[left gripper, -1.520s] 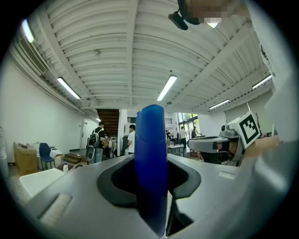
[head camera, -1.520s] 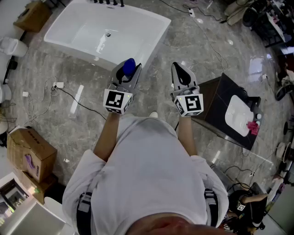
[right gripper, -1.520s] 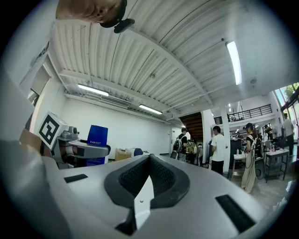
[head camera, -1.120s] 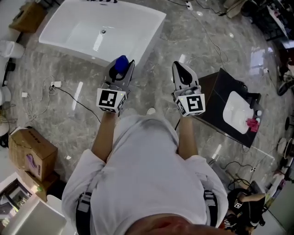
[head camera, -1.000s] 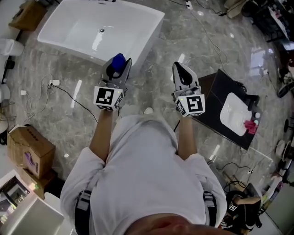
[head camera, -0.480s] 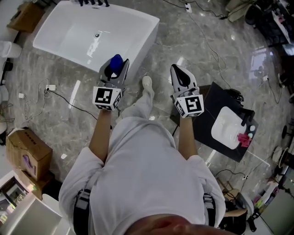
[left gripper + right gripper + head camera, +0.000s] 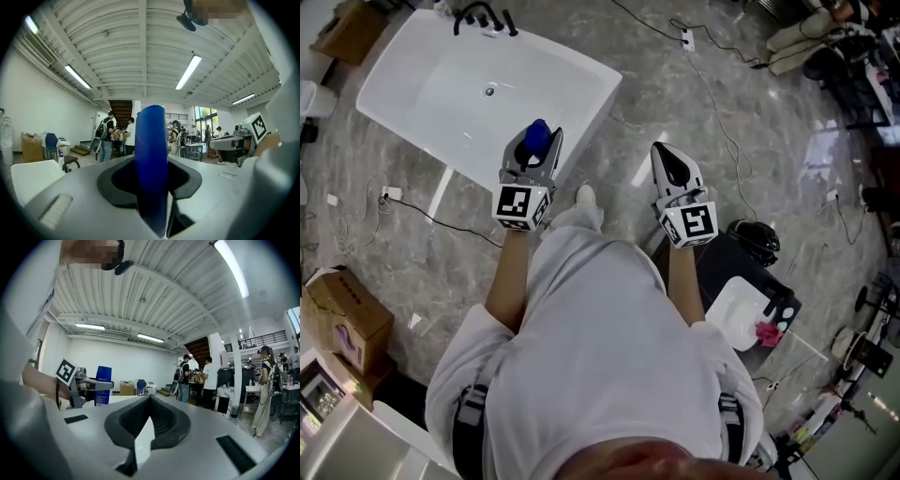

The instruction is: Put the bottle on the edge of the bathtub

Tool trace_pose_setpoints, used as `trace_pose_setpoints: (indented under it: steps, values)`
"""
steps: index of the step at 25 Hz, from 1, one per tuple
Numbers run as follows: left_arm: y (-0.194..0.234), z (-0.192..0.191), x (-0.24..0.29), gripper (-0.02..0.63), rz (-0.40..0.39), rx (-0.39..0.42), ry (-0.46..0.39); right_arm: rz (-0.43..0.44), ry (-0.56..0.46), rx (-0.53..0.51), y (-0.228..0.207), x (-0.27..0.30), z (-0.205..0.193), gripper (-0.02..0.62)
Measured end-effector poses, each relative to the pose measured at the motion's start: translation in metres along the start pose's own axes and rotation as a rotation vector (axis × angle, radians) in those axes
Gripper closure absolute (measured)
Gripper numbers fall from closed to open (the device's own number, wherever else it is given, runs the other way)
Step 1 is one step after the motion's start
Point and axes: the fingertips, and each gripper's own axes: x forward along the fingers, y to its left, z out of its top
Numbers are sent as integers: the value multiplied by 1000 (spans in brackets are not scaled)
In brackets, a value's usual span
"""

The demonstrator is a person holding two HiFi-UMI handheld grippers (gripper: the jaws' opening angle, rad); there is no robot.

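Closer than a moment ago, the white rectangular bathtub [image 7: 441, 103] lies at the left on the grey marbled floor [image 7: 675, 84]. At its near rim the left tool [image 7: 541, 134] holds its jaws partly apart, clamped on the blue plastic bottle [image 7: 151, 159]. A pale shoe [image 7: 586, 195] has stepped forward between the tools. The right tool [image 7: 150, 401] has its jaws together, with nothing in them.

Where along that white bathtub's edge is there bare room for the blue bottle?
The white bathtub's near rim, beside the grey marble floor, is bare left of the blue bottle; so is its right-hand rim. The far rim is crowded by black taps.
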Motion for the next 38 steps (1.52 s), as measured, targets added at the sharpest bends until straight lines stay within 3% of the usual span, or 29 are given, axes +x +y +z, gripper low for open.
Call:
trace_pose_setpoints:
  steps: [11,17,21,25,29,34,38]
  values:
    - [84,-15,151,472,119,-3,-29,136,33,38,-110,139,-23,594]
    - [117,-46,232,472,170,56,-60,245,22,16,-156,220,-44,594]
    - [145,-74,290,472,220,21,-89,328,19,6,-186,273,-69,594]
    - [176,-139,344,472,243,14,-58,386,48,10,-212,318,-114,594]
    - [210,-214,400,472,265,-2,-94,426,66,17,-229,354,-177,594]
    - [243,-318,452,472,266,-16,-107,416,79,53,-240,390,-262,594]
    - [259,-369,468,472,278,-24,-98,391,98,87,-242,402,-300,594]
